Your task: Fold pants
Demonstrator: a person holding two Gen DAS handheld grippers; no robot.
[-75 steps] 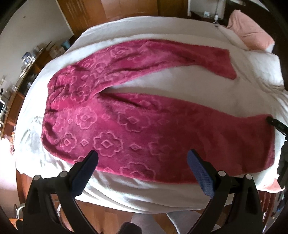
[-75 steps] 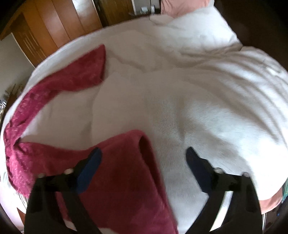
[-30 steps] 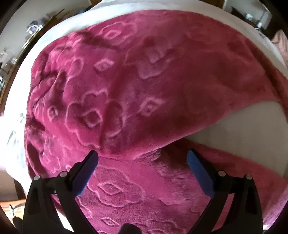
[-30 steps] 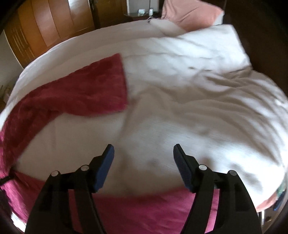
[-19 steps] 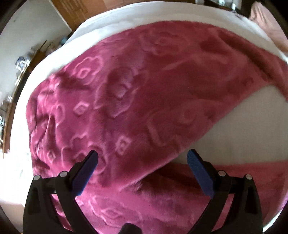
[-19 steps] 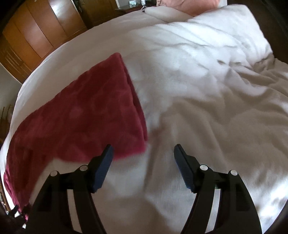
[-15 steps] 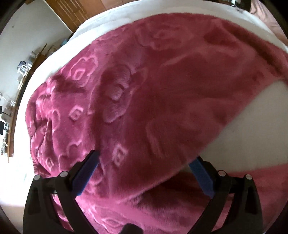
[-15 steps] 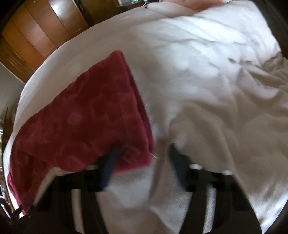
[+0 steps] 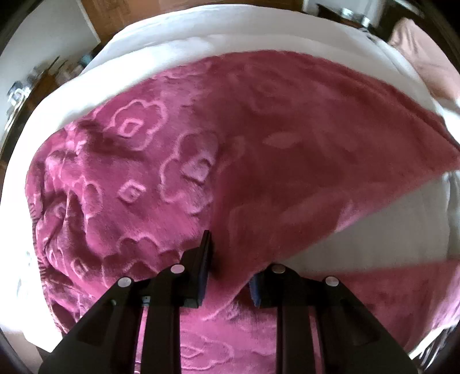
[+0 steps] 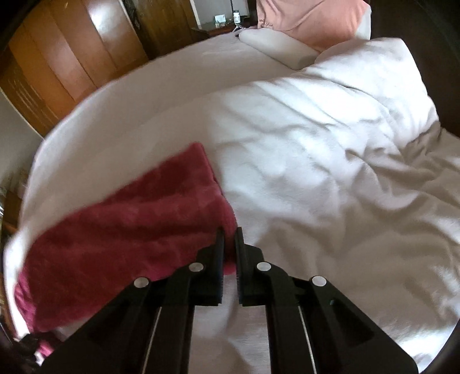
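Note:
Pink-red fleece pants (image 9: pixel 178 172) with an embossed flower pattern lie spread on a white bed. In the left wrist view my left gripper (image 9: pixel 230 264) is shut on the near edge of the far leg, close to the crotch; one jaw is under the cloth. The near leg (image 9: pixel 388 293) runs along the bottom right. In the right wrist view my right gripper (image 10: pixel 228 244) is shut on the near corner of the far leg's cuff end (image 10: pixel 161 207).
A rumpled white duvet (image 10: pixel 330 161) covers the bed to the right. A white pillow (image 10: pixel 276 46) and a pink pillow (image 10: pixel 310 20) lie at the head. Wooden wardrobe doors (image 10: pixel 72 63) stand behind. A cluttered shelf (image 9: pixel 20 89) is at the left.
Both grippers moved from the near leg to the far leg and closed on its near edge, the left near the crotch and the right at the cuff.

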